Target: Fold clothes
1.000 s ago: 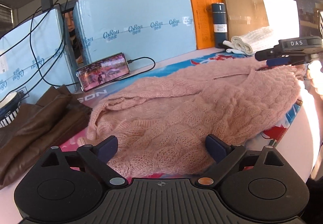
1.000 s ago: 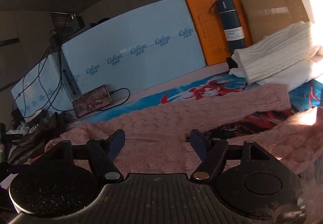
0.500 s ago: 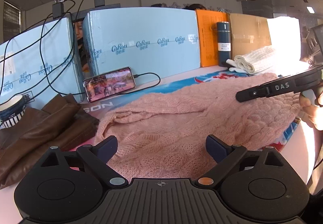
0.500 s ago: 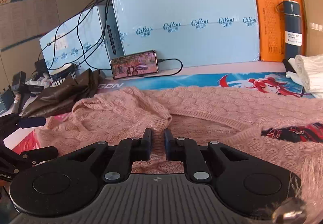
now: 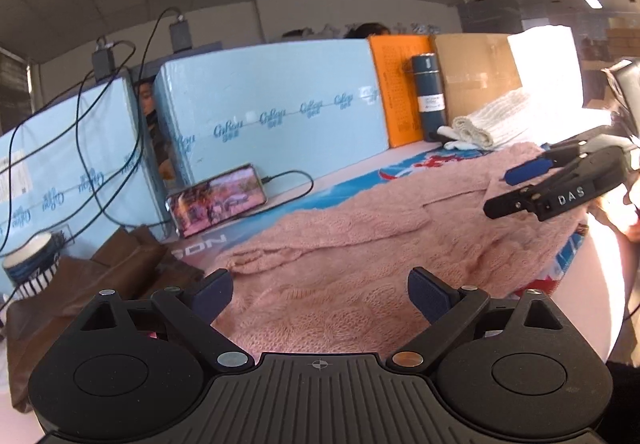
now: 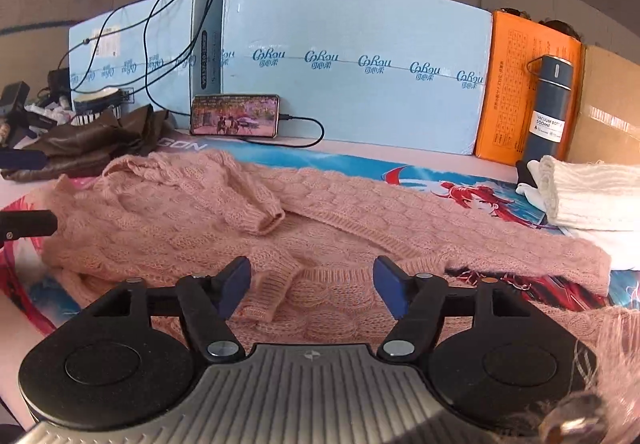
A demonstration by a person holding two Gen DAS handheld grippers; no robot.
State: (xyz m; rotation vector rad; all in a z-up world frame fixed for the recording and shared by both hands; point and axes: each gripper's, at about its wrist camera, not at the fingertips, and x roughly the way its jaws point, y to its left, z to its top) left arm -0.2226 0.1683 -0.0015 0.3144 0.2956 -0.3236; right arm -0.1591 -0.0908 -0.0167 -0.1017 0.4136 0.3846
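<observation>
Having stood nearly closed over the knit half a second earlier, the jaws of the right gripper were now spread wide and held nothing. In the same interval a sleeve had come to lie folded in across the body of the pink sweater, its ribbed cuff resting near the middle of the garment. I judge that the sleeve had just been let go there, so one sleeve fold looked set. The other sleeve stretched out flat toward the right, over the printed mat, and it probably wanted the same treatment.

The left gripper hovered low over the near edge of the sweater with its jaws also wide apart and empty; a second earlier it had looked at the sweater from much the same spot, with the knit more bunched up in front of it. From the left wrist view the right gripper hung above the far right part of the garment.

The sweater lay spread on the mat across the middle of the counter. A brown garment crowded its left end, and a folded white knit sat just beside the outstretched sleeve on the right. A phone leaned on blue boxes behind, its cable trailing along the counter, with a dark flask further right. Those left little room for sliding the sweater sideways.
</observation>
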